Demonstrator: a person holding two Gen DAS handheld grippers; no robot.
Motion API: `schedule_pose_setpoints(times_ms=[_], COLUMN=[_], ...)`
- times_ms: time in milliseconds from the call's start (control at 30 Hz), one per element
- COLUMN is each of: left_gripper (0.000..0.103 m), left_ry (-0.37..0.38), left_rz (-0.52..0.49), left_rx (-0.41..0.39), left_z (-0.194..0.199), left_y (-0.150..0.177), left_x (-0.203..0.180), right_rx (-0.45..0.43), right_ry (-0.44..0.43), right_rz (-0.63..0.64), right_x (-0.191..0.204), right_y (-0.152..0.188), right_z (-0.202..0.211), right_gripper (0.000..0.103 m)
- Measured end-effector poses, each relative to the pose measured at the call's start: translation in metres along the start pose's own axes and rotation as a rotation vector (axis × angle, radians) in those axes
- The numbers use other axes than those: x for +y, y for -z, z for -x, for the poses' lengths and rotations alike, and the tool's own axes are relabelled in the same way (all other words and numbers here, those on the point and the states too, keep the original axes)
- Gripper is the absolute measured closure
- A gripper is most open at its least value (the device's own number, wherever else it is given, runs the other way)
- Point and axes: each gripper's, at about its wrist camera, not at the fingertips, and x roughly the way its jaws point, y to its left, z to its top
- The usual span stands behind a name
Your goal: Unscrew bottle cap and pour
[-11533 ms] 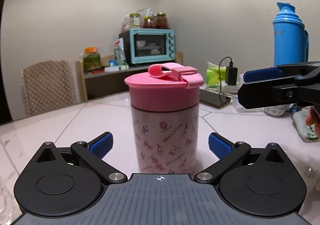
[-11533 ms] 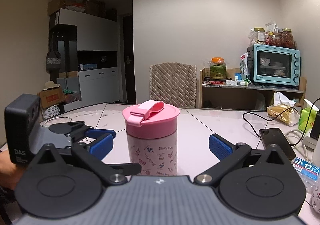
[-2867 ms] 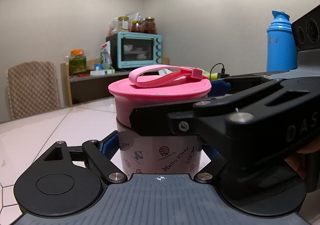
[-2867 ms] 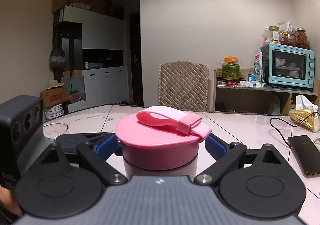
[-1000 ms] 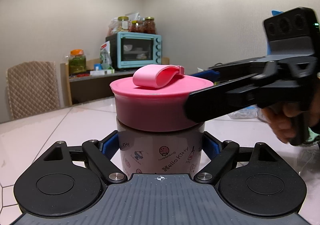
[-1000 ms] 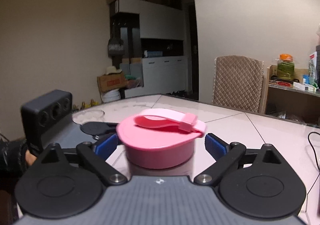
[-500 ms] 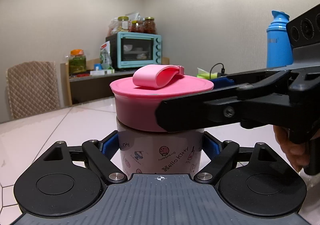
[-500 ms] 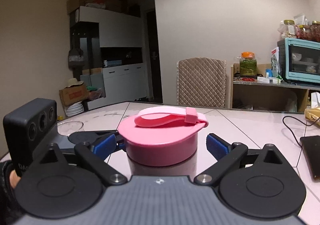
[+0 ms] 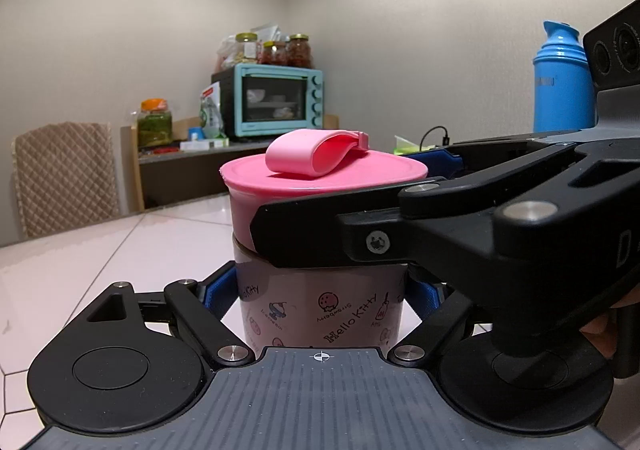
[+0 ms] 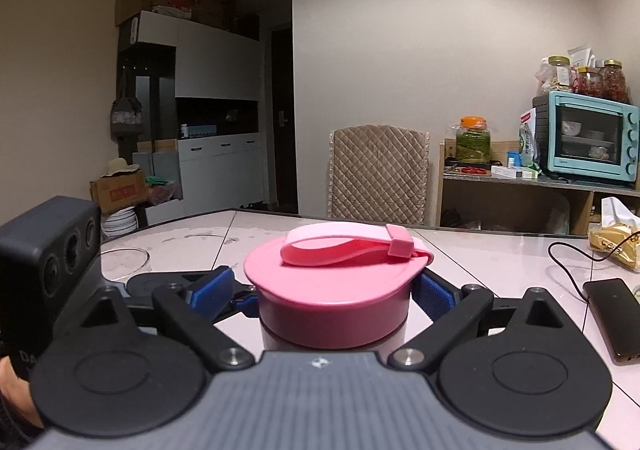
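On table [image 10: 500, 262], bottle [image 9: 320, 314] upright, left gripper [image 9: 320, 296] clamped on body. Right gripper [image 10: 332, 292] pads closing around pink cap [image 10: 332, 290], contact unclear. Squeeze cap firmly, twist level, keep body from turning, then lift straight.

Cap regripped after a release and re-approach; strap loop rotated.

At the start both grippers are held open and clear of the bottle [image 9: 320, 314]. The body is then clamped low by the left gripper [image 9: 320, 290] and the pink cap [image 10: 332, 290] by the right gripper [image 10: 332, 294]. A second ago the right gripper is seen swung out to the bottle's right with its pads off the cap; now it is brought back across the cap's front in the left wrist view, pads closed against the cap wall. The strap loop [image 10: 344, 246] is turned from its first heading, with its clasp now pointing right in the right wrist view.
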Motion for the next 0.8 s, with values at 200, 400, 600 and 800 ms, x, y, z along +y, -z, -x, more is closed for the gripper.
schedule_pose_setpoints(times_ms=[200, 400, 600, 800], left_gripper=[0.014, 0.014, 0.014, 0.014], left_ry=[0.0, 0.001, -0.001, -0.001], left_rz=[-0.001, 0.002, -0.002, -0.004], left_rx=[0.0, -0.001, 0.0, -0.001], left_z=[-0.001, 0.001, 0.001, 0.0], left_y=[0.0, 0.001, 0.001, 0.001], left_x=[0.0, 0.0, -0.001, -0.002], right_rx=[0.006, 0.006, 0.026, 0.06], right_ry=[0.009, -0.051, -0.213, -0.443], right_rz=[0.005, 0.029, 0.068, 0.13], right_x=[-0.002, -0.009, -0.035, -0.069], right_y=[0.003, 0.002, -0.003, -0.014], right_z=[0.0, 0.0, -0.002, -0.011], right_gripper=[0.018, 0.018, 0.018, 0.019])
